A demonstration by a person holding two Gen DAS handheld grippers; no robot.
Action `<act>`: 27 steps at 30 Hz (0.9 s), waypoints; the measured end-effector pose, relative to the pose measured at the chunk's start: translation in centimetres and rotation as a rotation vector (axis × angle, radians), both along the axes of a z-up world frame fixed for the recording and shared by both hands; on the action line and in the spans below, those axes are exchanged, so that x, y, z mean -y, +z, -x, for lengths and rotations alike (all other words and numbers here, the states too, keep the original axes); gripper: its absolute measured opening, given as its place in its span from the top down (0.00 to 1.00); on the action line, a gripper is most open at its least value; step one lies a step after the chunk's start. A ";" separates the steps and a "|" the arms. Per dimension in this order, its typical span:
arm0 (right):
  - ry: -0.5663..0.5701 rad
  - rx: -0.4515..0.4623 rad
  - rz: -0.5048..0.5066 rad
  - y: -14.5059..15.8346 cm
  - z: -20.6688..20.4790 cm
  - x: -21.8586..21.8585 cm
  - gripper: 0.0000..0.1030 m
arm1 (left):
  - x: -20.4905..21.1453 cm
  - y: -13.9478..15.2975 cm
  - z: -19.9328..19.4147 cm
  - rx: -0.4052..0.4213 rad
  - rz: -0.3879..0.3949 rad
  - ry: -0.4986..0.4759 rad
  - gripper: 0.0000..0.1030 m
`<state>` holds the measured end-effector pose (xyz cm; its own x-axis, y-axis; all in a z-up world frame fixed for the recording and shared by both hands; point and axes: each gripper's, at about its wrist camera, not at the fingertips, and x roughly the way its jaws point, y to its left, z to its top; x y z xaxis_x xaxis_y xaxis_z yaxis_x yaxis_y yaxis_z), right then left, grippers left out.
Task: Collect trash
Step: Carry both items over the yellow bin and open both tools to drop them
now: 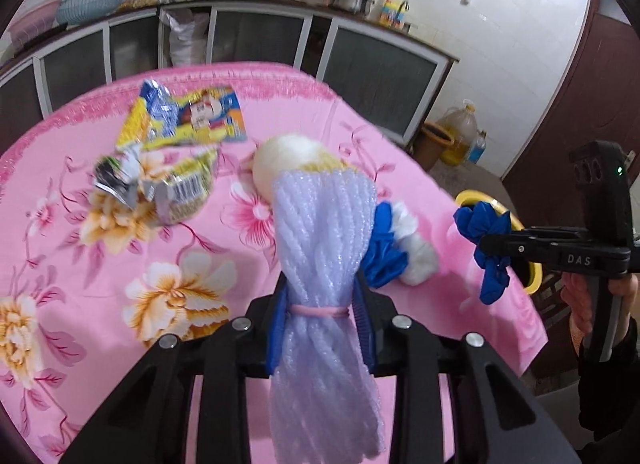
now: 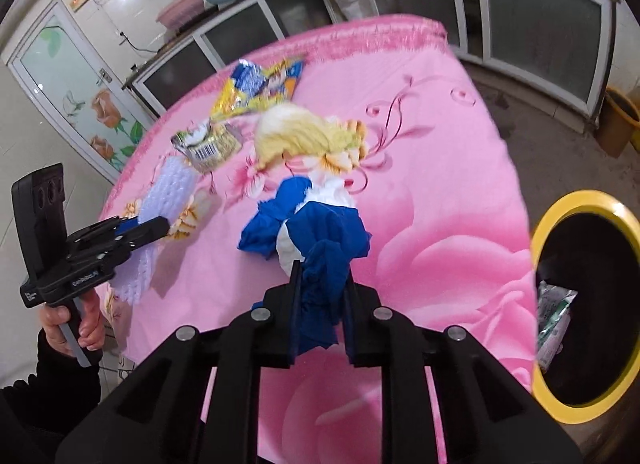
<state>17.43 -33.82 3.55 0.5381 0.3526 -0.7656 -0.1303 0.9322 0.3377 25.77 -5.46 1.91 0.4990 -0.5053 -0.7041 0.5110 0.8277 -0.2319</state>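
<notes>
My left gripper (image 1: 320, 310) is shut on a lilac foam fruit net (image 1: 324, 240) and holds it above the pink flowered tablecloth (image 1: 120, 248); it also shows in the right wrist view (image 2: 154, 230). My right gripper (image 2: 322, 284) is shut on a crumpled blue glove (image 2: 326, 264), also seen in the left wrist view (image 1: 486, 248). On the table lie another blue glove with white tissue (image 2: 280, 224), a yellowish-white wad (image 2: 296, 132), a yellow snack wrapper (image 1: 192, 116) and a torn foil packet (image 1: 168, 188).
A bin with a yellow rim (image 2: 560, 224) stands at the table's right edge, with a wrapper (image 2: 554, 312) inside. Kitchen cabinets (image 1: 260, 36) line the far wall. A brown bucket (image 1: 434, 142) and an oil jug (image 1: 460, 132) stand on the floor.
</notes>
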 end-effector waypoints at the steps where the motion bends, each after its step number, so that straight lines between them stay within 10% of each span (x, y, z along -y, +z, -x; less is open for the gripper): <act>1: -0.009 0.017 0.006 0.5 0.3 0.2 0.83 | -0.3 0.4 0.3 0.010 0.011 0.007 0.73; 13: -0.111 0.085 0.008 2.5 3.7 3.6 0.83 | 1.9 3.3 2.5 0.065 0.077 -0.039 0.73; 27: -0.429 0.179 0.085 3.6 9.4 14.9 0.83 | 16.3 3.9 2.2 0.098 0.102 -0.253 0.72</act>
